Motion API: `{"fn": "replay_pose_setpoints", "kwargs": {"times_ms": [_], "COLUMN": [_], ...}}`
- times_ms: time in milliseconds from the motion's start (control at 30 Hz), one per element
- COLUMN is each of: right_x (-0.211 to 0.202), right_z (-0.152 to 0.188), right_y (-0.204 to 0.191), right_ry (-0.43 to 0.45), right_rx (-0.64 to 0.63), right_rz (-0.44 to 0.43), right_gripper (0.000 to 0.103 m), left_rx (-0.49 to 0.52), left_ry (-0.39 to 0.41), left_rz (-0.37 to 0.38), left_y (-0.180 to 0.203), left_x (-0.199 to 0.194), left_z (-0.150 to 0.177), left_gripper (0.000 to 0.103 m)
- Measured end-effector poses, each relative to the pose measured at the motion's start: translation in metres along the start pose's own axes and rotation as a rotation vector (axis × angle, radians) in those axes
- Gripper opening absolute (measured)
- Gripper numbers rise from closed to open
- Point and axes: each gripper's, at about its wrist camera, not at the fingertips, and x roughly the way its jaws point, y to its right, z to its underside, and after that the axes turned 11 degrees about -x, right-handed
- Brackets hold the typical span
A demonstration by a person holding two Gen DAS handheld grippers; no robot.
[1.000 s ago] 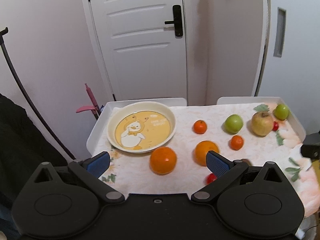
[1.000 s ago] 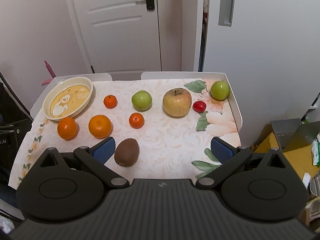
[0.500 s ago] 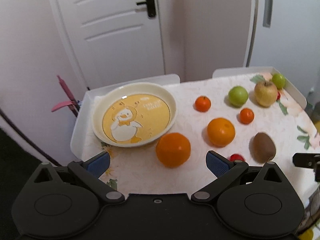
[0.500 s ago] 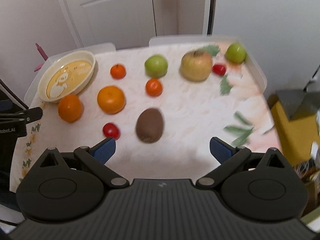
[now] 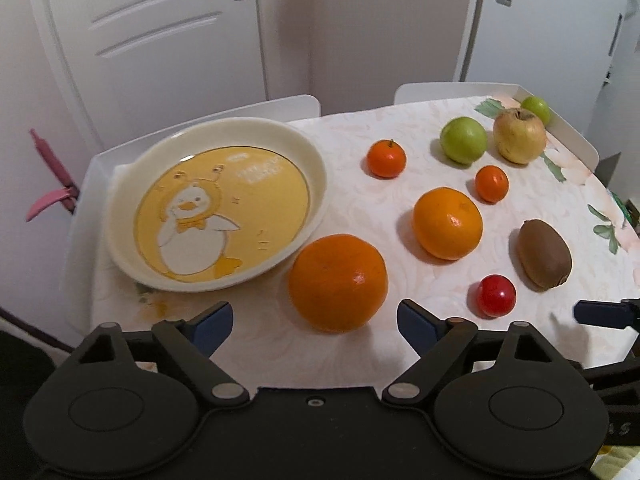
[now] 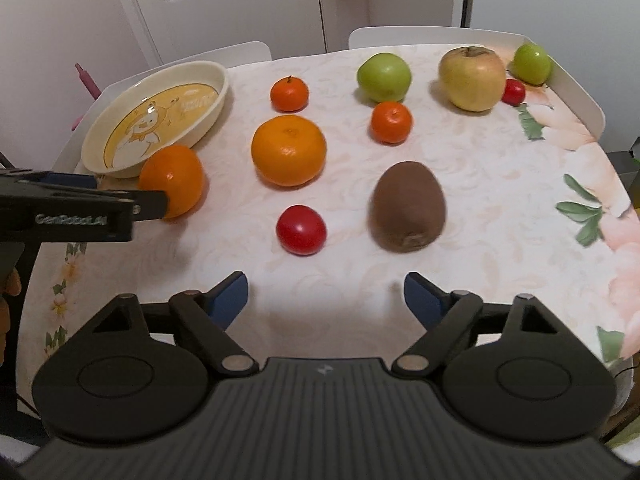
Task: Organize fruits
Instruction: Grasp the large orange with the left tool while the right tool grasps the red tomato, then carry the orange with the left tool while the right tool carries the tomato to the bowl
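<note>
A cream plate with a yellow duck picture sits at the table's left. My left gripper is open, its blue pads either side of a large orange just ahead of it. A second orange, two mandarins, a kiwi, a cherry tomato, green apples and a yellow apple lie about. My right gripper is open and empty, short of the tomato and kiwi.
A flowered cloth covers the table, which has a raised white rim at the back and right. A second cherry tomato lies by the yellow apple. A white door stands behind. A pink object hangs off the left edge.
Both grippers have moved forward and down toward the table. The large orange now lies between my left fingers; the kiwi and tomato are closer to my right gripper.
</note>
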Motion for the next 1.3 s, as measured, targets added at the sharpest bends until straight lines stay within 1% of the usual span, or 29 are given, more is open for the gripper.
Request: {"fn": "replay_pose_setpoints", "kwargs": {"times_ms": [33,100,267,433,567,700,900,967,1067,1133,1300], "right_x": [0.002,0.006,0.013,0.018,0.023,0.025,0.030,0.030,0.031,0.031,0.025], "right_z": [-0.001,-0.002,-0.004,-0.005,-0.007,-0.011,-0.013,-0.014,-0.015,-0.016,-0.020], "right_y": [-0.001,-0.003,-0.008,-0.012,-0.012,-0.014,-0.013,-0.013,-0.011,-0.011,-0.010], "right_ry": [0.003,0.013,0.027,0.034,0.039,0.047,0.046,0.047,0.048,0.048,0.060], "right_rx": [-0.001,-0.006,-0.032,-0.039,-0.047,-0.060,-0.070,-0.080,-0.083,-0.093,-0.119], "right_rz": [0.001,0.003,0.013,0.015,0.019,0.020,0.009,0.008,0.003,0.001,-0.015], "right_gripper": [0.091,0.089,0.078,0.074,0.071,0.069,0.061,0.054,0.052,0.048,0.047], "left_rx": [0.004,0.007,0.007,0.001,-0.003,0.001,0.006,0.010,0.021,0.017,-0.018], "left_ry": [-0.003,-0.011,-0.021,-0.020,-0.020,-0.018,-0.018,-0.016,-0.010,-0.008,-0.006], "left_rz": [0.009,0.021,0.039,0.043,0.053,0.052,0.045,0.035,0.010,-0.002,-0.027], "left_y": [0.001,0.002,0.004,0.004,0.004,0.004,0.002,0.001,0.003,0.003,0.000], "left_x": [0.003,0.009,0.024,0.032,0.034,0.032,0.028,0.027,0.024,0.022,0.013], "left_z": [0.000,-0.002,-0.004,-0.007,-0.007,-0.006,-0.002,0.001,0.005,0.009,0.017], "left_gripper": [0.089,0.087,0.077,0.075,0.068,0.067,0.066,0.066,0.066,0.066,0.066]}}
